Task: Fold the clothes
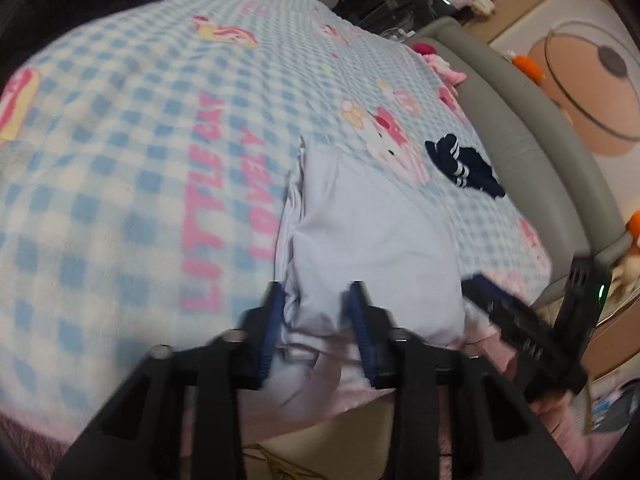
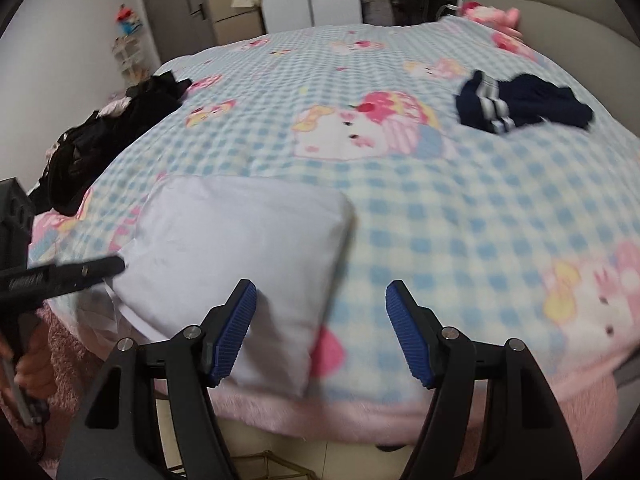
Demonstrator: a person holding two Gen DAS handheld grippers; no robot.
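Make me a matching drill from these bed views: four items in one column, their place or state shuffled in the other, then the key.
Items
1. folded white garment
2. navy striped garment
3. black clothing heap
4. right gripper

Places or states
A. piled at the checked blanket's left edge
B. open, holding nothing
C. at the near edge, between the left gripper's fingers
D. crumpled near the grey padded bed frame

Pairs: 1-C, 2-D, 3-A, 4-B

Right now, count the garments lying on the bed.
3: a folded white garment at the near edge, a navy striped garment far right, a black heap at the left edge. Others may be hidden.
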